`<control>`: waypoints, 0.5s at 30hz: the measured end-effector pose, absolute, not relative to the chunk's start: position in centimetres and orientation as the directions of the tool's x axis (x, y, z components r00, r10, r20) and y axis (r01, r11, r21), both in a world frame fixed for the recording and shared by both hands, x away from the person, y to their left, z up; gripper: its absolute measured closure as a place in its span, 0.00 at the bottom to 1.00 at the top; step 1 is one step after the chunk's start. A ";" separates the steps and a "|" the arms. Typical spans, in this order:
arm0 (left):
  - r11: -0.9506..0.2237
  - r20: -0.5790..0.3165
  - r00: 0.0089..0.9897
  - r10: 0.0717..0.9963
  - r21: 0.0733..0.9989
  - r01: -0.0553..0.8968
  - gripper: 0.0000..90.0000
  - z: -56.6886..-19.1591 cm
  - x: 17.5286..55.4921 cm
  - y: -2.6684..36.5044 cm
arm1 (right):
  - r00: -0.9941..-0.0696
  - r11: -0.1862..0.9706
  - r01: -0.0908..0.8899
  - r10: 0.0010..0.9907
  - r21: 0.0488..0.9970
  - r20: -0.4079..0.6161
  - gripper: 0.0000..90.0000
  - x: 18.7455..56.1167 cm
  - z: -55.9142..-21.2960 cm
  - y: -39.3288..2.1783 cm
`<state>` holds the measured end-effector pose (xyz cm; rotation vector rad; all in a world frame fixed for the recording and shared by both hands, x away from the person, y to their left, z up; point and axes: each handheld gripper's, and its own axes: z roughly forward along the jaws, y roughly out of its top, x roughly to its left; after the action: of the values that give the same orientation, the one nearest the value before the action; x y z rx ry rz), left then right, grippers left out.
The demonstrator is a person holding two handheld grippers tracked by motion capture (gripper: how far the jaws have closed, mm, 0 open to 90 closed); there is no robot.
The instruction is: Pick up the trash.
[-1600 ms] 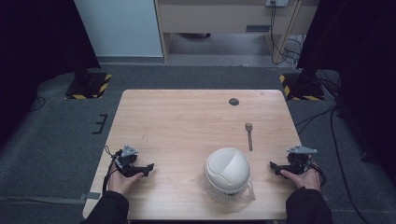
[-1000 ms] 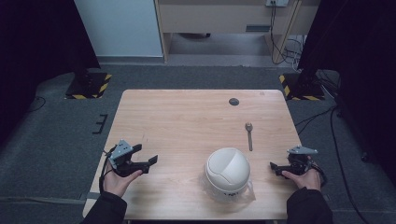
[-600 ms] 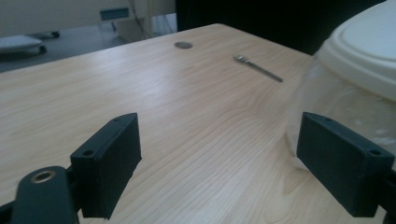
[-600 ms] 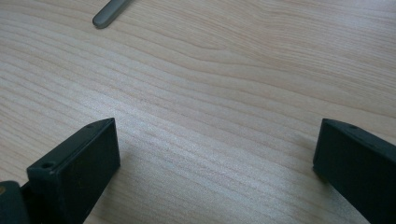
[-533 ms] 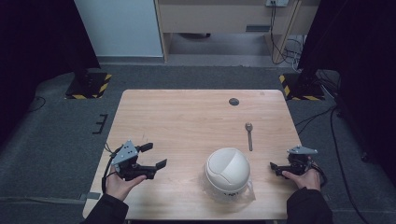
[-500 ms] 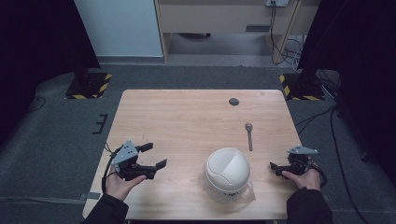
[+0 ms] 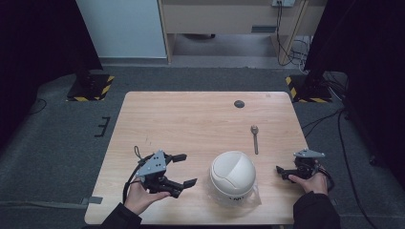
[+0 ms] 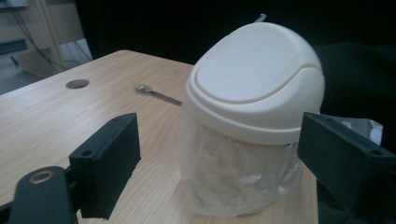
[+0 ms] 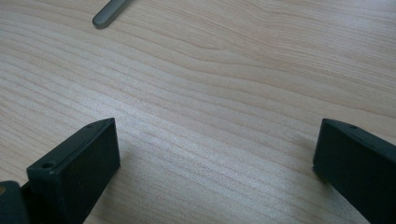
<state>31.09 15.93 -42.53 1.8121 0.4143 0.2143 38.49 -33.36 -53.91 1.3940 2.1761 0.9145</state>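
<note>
**Now: left gripper lined up on the lidded bin**

Seen from above, near the front edge of the wooden counter [image 7: 191,119]: a small cream desktop bin with a domed swing lid [image 7: 233,175], standing upright with a clear plastic liner bunched out around its base. Held just left of it, apart from it and not touching — the left gripper [image 7: 184,170], jaws spread wide and pointed toward the bin, gripping nothing. From the left gripper view, framed between the two black jaws: the same bin [image 8: 254,88], lid closed, crinkled liner showing below the lid rim.

Over at the counter's right edge, well apart from the bin: the right gripper [image 7: 282,171], resting low in the person's hand, pointed left. Jaws wide apart in the right gripper view, with bare wood grain between them and nothing held.

Lying flat beyond the bin, toward the right — a metal spoon [image 7: 255,137], bowl end away from the person, handle tip visible at the top of the right gripper view. Farther back, a dark round hole [image 7: 239,103] in the counter surface.
</note>
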 end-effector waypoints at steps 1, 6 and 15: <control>-0.231 -0.069 0.923 0.378 0.959 0.166 0.14 -42.5 31.0 15.6 | -0.425 0.290 0.645 0.905 0.707 0.016 0.01 38.5 -53.9 -33.4; -0.238 -0.064 0.948 0.311 0.961 0.143 0.14 -41.9 30.7 13.6 | -0.424 0.289 0.646 0.905 0.707 0.017 0.01 38.5 -53.9 -33.4; -0.254 -0.071 0.959 0.273 0.956 0.143 0.14 -41.7 30.5 10.9 | -0.424 0.290 0.645 0.905 0.707 0.016 0.01 38.5 -53.9 -33.4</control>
<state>30.55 10.90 -41.68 1.8345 0.3061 0.1269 38.49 -33.37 -53.91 1.3929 2.1759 0.9143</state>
